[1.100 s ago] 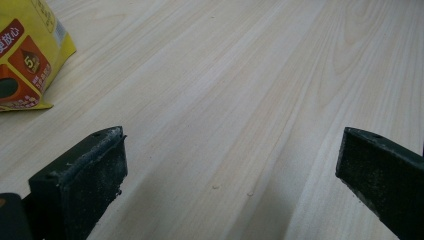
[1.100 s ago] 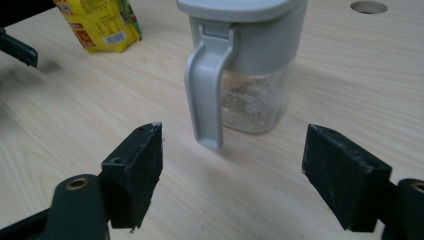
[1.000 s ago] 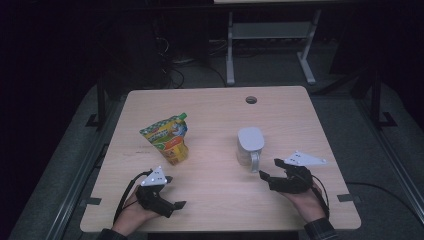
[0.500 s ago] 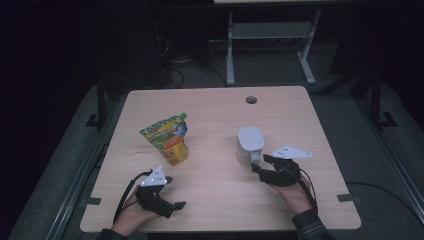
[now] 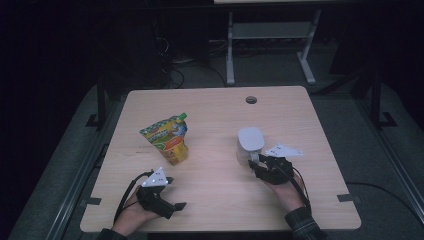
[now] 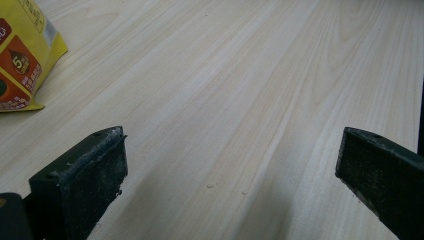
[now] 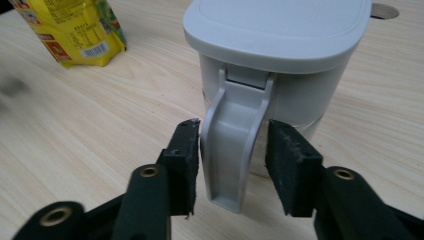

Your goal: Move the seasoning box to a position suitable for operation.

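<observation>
A white lidded jug (image 5: 250,142) stands right of the table's middle. In the right gripper view its curved handle (image 7: 230,150) points at me, between the jaws of my right gripper (image 7: 232,145). Those jaws have just been closing. One pad sits at the handle's edge and the other keeps a narrow gap, so the handle is not clamped. In the high view the right gripper (image 5: 256,164) is right at the jug's near side. My left gripper (image 5: 175,192) rests near the front left edge, and its jaws (image 6: 230,160) stand wide open over bare wood.
A yellow and green spouted pouch (image 5: 167,140) stands left of centre on the wooden table (image 5: 210,110), with its corner (image 6: 20,60) in the left gripper view. A cable hole (image 5: 251,100) lies at the far side. The floor beyond is dark, with a metal stand.
My right gripper has moved left and forward to the jug, and its jaws have narrowed around the handle. The left gripper, the pouch and the jug have stayed where they were.
</observation>
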`<state>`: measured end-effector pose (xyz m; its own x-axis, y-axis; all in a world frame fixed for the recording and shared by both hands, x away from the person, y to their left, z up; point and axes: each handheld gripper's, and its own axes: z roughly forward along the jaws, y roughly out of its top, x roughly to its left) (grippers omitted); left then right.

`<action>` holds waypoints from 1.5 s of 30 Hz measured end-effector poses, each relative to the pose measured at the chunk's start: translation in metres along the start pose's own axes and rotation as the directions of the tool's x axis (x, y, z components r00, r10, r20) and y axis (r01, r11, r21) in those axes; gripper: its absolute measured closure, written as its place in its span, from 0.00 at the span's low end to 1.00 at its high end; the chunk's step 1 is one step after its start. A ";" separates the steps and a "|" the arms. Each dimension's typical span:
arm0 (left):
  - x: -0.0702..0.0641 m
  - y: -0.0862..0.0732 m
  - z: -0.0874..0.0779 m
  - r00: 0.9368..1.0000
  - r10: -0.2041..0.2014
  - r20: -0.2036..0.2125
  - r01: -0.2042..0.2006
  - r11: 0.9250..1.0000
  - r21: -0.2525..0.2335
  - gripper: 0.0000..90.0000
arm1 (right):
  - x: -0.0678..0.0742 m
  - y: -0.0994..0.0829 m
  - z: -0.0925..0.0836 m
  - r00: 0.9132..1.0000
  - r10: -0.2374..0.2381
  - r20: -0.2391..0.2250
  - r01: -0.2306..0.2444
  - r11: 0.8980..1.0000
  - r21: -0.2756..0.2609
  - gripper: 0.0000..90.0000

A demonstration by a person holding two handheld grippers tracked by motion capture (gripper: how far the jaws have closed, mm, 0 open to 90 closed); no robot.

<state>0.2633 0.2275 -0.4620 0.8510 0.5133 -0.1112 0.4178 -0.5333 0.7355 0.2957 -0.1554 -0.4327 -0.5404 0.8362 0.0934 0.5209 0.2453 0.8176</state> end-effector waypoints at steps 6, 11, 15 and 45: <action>-0.001 0.000 0.001 1.000 0.001 0.001 -0.001 1.000 0.002 0.00 | -0.001 -0.001 -0.002 1.000 -0.011 -0.006 0.012 1.000 0.003 0.69; 0.000 0.000 0.000 1.000 0.002 0.001 -0.002 1.000 0.006 0.00 | -0.008 -0.003 -0.007 1.000 -0.008 0.002 0.008 1.000 0.002 0.70; -0.001 0.000 0.000 1.000 0.001 -0.001 -0.001 1.000 0.007 0.00 | -0.015 -0.004 -0.009 1.000 -0.015 0.014 0.015 1.000 -0.001 0.70; -0.001 0.001 0.000 1.000 0.014 0.003 -0.014 1.000 0.014 0.00 | -0.026 0.005 -0.008 0.998 -0.057 -0.019 0.057 0.998 -0.018 0.76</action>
<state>0.2625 0.2261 -0.4614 0.8575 0.5041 -0.1028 0.4105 -0.5499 0.7274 0.3068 -0.1796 -0.4262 -0.5815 0.8115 0.0575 0.4775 0.2833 0.8317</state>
